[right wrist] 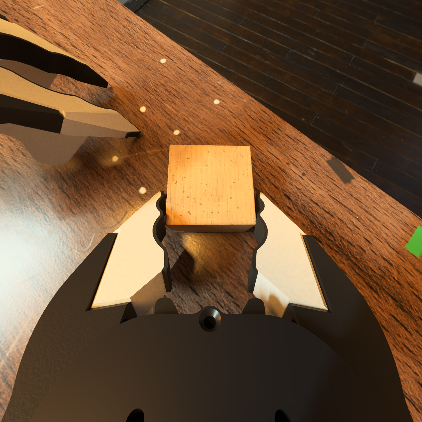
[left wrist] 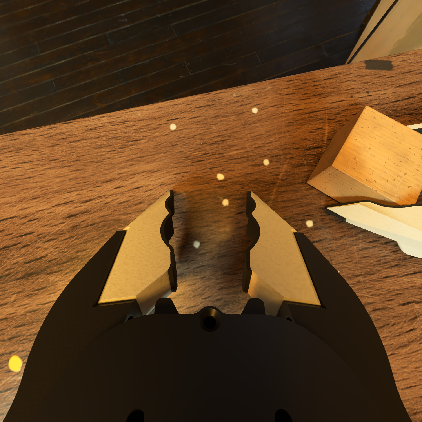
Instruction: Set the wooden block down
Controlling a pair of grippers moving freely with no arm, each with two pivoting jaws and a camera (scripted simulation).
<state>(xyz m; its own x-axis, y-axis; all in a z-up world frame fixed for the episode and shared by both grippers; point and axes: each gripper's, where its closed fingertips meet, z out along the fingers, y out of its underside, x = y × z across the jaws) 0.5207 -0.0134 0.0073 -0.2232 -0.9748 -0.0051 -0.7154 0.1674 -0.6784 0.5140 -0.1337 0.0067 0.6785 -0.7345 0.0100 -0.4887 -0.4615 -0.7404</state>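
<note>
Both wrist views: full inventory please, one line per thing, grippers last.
wooden block: 1, light orange-tan, on the table between the right gripper's fingertips
table: 1, brown wood grain, under everything
pale dots: several, cream, scattered on the table
yellow dot: 1, near the table's left edge in the left wrist view
dark patch: 1, grey-black, near the table edge
green patch: 1, right edge of the right wrist view
floor: dark planks, beyond the table
left gripper: open, empty
right gripper: around the block; contact unclear
</note>
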